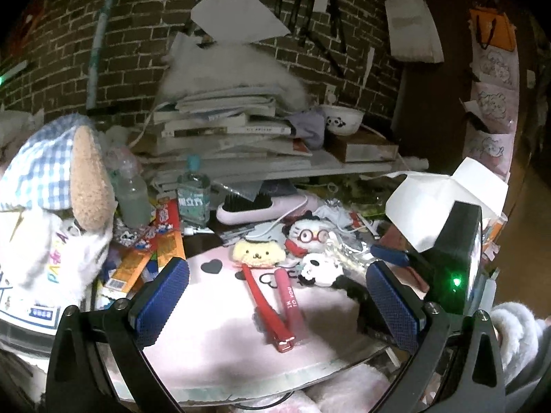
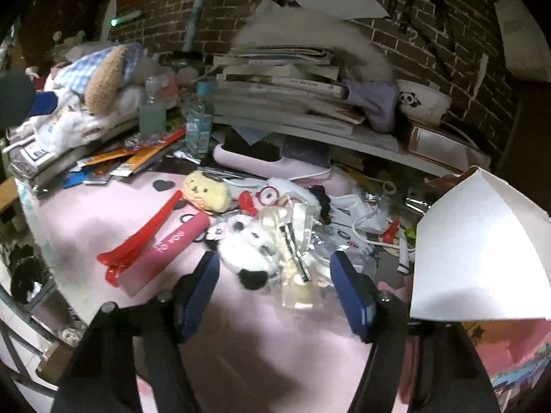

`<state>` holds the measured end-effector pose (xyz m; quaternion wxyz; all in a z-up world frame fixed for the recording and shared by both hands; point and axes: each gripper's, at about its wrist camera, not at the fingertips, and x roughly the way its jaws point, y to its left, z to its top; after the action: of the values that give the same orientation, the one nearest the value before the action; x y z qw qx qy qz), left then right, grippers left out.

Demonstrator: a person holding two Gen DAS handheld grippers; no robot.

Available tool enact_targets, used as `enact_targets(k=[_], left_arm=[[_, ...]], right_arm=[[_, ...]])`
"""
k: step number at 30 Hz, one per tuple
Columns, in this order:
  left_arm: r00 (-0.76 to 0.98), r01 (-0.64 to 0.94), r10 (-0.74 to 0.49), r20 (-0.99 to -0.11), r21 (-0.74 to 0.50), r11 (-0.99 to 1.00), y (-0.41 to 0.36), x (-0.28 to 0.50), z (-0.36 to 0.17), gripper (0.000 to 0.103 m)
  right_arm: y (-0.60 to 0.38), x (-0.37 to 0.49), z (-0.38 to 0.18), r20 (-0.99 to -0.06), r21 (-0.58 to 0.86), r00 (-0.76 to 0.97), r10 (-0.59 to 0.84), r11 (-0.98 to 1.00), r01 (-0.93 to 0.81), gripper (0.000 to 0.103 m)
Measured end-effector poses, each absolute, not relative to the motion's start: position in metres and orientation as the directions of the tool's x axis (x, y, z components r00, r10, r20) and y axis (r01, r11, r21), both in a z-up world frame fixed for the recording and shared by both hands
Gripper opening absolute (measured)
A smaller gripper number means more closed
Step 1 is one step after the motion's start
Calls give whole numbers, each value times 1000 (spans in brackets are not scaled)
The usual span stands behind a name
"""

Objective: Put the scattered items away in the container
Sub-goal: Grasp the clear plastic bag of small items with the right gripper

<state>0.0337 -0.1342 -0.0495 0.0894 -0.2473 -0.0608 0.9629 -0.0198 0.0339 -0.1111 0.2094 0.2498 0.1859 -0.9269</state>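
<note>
Pink bench (image 1: pixel 220 337): red hair clip (image 1: pixel 265 304), pink tube (image 1: pixel 288 301), panda toy (image 2: pixel 246 247) scattered, none in white box (image 2: pixel 478 258). Left claw (image 1: pixel 275 304), right claw (image 2: pixel 275 287) wide, empty. Step: approach. Next: close on panda toy.

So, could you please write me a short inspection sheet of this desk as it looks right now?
Surface: pink mat with black heart prints, crowded toward the back.
Job's things: red hair clip lying beside the pink tube; yellow plush; panda plush; white paper box at the right.
Clutter: clear wrappers, snack packets, two bottles, pink hairbrush.
Grippers: left gripper open, empty, over the clip and tube; right gripper open, empty, around the panda plush and wrappers.
Cables: white cable among the clutter.
Surroundings: brick wall, stacked books, panda bowl.
</note>
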Motion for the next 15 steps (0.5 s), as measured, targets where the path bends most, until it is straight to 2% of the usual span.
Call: enact_targets(k=[1, 3, 7, 9, 13, 15], left_arm=[[-859, -145, 207, -468, -165, -976, -134, 33, -51, 103], [-857, -150, 213, -469, -168, -974, -133, 32, -52, 103], [-857, -152, 216, -468, -169, -974, -132, 32, -52, 103], [-856, -154, 220, -468, -175, -972, -131, 32, -53, 103], [-852, -155, 224, -473, -181, -971, -129, 31, -54, 103], [-848, -155, 224, -479, -180, -971, -128, 30, -54, 103]], right_arm=[[33, -21, -112, -541, -250, -791, -286, -843, 476, 57], [33, -28, -115, -563, -258, -782, -267, -843, 473, 45], [38, -38, -122, -596, -240, -761, -255, -848, 472, 37], [40, -38, -122, -588, -249, -769, -252, -848, 468, 25], [41, -36, -122, -578, -256, -774, -259, -843, 473, 20], [39, -33, -122, -568, -276, -783, -254, -837, 472, 14]])
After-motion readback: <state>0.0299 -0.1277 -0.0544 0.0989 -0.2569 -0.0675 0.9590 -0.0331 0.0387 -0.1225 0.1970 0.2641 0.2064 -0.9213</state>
